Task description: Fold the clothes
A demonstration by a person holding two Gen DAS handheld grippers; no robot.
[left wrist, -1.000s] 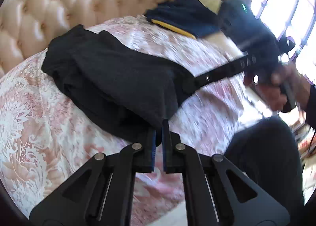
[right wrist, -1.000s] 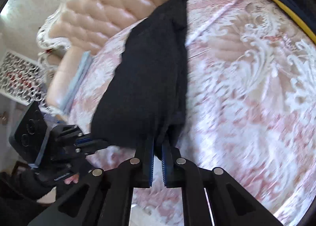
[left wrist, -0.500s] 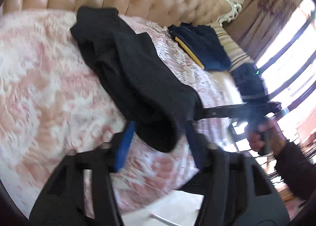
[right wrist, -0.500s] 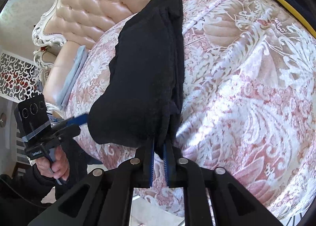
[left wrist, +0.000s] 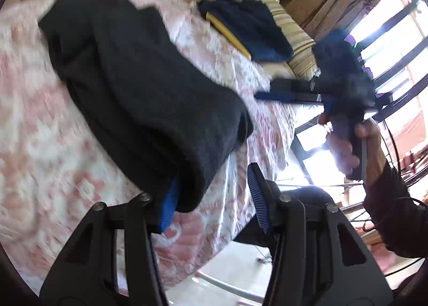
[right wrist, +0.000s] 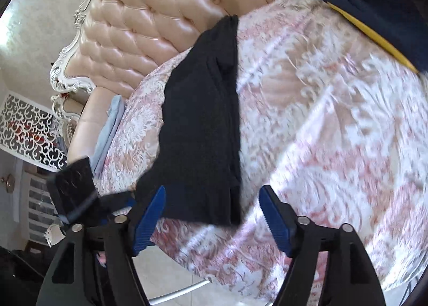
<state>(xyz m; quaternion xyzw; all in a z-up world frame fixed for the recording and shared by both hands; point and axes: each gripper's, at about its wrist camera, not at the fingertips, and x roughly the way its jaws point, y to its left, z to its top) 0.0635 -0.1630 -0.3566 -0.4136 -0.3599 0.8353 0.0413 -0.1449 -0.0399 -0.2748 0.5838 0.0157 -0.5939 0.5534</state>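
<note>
A black garment (left wrist: pixel 139 86) lies folded lengthwise in a long strip on the pink and white patterned bedspread (left wrist: pixel 34 129); it also shows in the right wrist view (right wrist: pixel 200 124). My left gripper (left wrist: pixel 211 199) is open at the strip's near end; the cloth edge drapes over its left blue pad (left wrist: pixel 167 207). My right gripper (right wrist: pixel 211 212) is open just in front of the strip's near end, not holding it. The right gripper shows in the left wrist view (left wrist: pixel 283 93), off the cloth. The left gripper shows blurred in the right wrist view (right wrist: pixel 117 199).
A folded navy garment with a yellow stripe (left wrist: pixel 248 30) lies at the far side of the bed, also in the right wrist view (right wrist: pixel 379 14). A tufted headboard (right wrist: pixel 160 17) stands behind. The bed's near edge drops to the floor (right wrist: pixel 165 279). Windows (left wrist: pixel 388 46) are at the right.
Both grippers have opened and let go of the black garment's near end. The left opened first, then the right. The garment now rests on the bed.
</note>
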